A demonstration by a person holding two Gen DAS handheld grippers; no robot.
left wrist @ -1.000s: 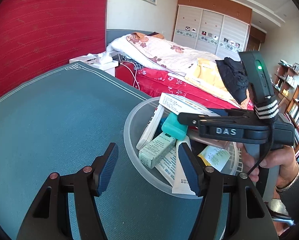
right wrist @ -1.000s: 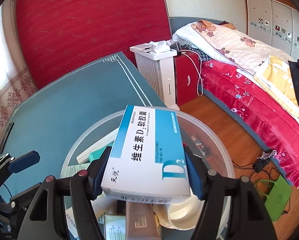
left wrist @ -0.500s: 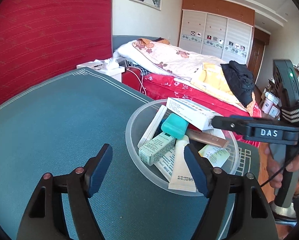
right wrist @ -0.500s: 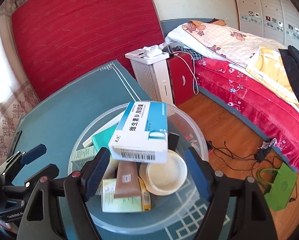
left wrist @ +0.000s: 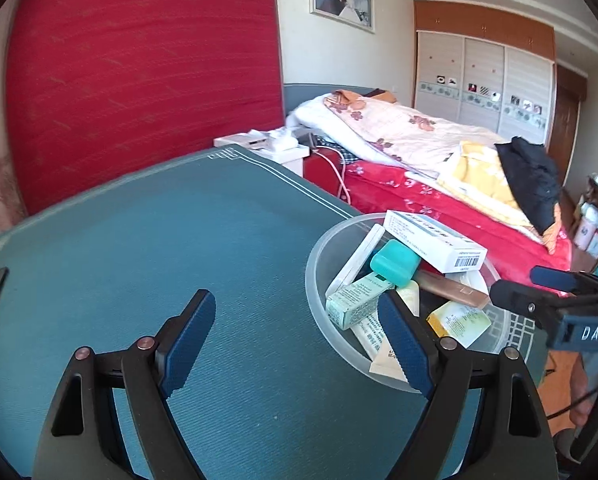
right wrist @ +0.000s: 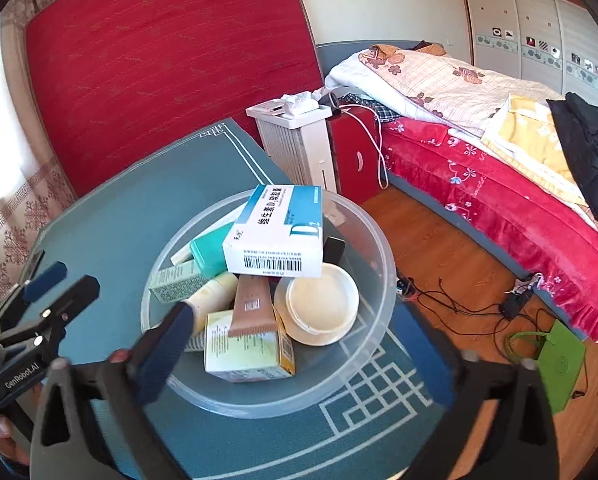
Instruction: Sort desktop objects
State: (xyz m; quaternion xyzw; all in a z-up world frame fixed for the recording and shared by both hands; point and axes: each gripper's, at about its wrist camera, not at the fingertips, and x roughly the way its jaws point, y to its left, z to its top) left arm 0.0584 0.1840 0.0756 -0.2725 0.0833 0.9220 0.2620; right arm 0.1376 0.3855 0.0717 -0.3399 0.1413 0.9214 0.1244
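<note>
Right gripper (right wrist: pixel 299 348) jaws wide, empty, near side of clear plastic bowl (right wrist: pixel 363 364) where white-blue medicine box (right wrist: pixel 277 232) tops pile; left gripper (left wrist: pixel 295 336) jaws wide, empty, level above teal tablecloth (left wrist: pixel 179 240), left of bowl

Left gripper (left wrist: pixel 299 340) fingers spread wide, right gripper (right wrist: pixel 303 356) likewise, both empty

Plastic, card and woven cloth around the bowl (right wrist: pixel 373 240)

The bowl is frosted translucent plastic, smooth; under it the table cover (left wrist: pixel 139 240) is matt teal ribbed cloth. Inside, the white-and-blue box (right wrist: pixel 277 232) is slightly glossy card, the teal case (left wrist: pixel 393 263) smooth plastic, the bronze tube (right wrist: pixel 252 306) satin plastic, the cream lid (right wrist: pixel 322 300) matt
</note>
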